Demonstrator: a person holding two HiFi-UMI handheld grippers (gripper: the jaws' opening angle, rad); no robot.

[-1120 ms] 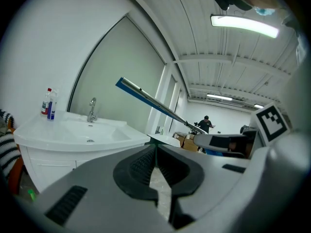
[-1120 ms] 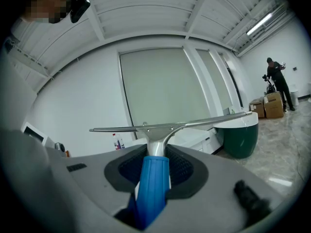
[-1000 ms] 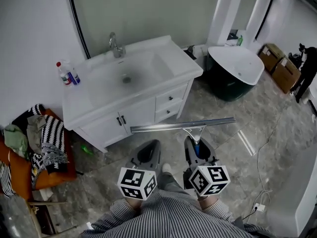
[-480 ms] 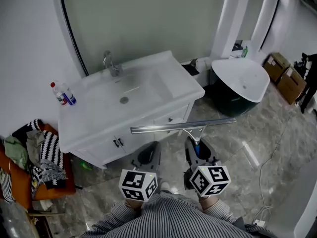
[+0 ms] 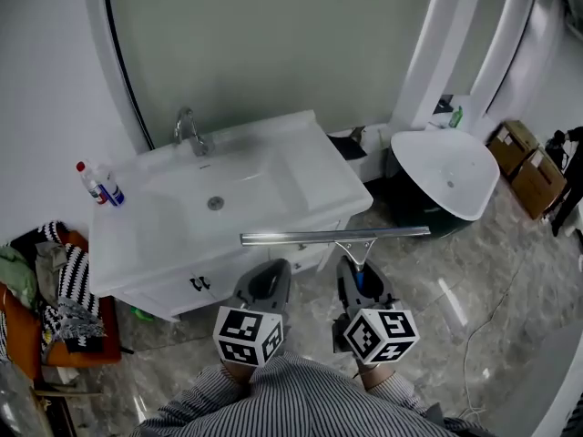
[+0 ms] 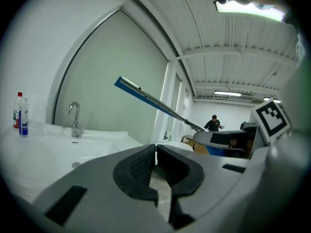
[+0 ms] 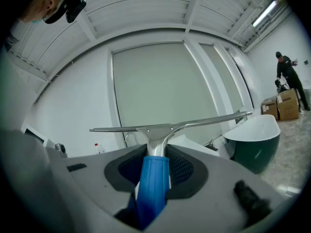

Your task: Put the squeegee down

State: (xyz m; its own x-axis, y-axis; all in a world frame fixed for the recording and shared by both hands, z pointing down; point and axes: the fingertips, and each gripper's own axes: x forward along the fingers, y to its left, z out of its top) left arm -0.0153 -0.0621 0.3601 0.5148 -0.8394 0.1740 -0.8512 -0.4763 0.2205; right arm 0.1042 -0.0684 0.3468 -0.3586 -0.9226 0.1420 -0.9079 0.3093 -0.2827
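Held in the air by its blue handle, mostly hidden in the clamped right gripper fingers: squeegee, blade level over the near bench edge. Left gripper fingers together, empty. Open floor right, near the tub.

head cam steep down, others fwd (share sink)

**Bathroom inside a big hall**

A white vanity with 1 washbasin and a faucet stands under an arched mirror. Beside it there is 1 freestanding bathtub on a marble-look tiled floor. Cardboard boxes and a ribbed hall ceiling with tube lamps suggest a showroom.
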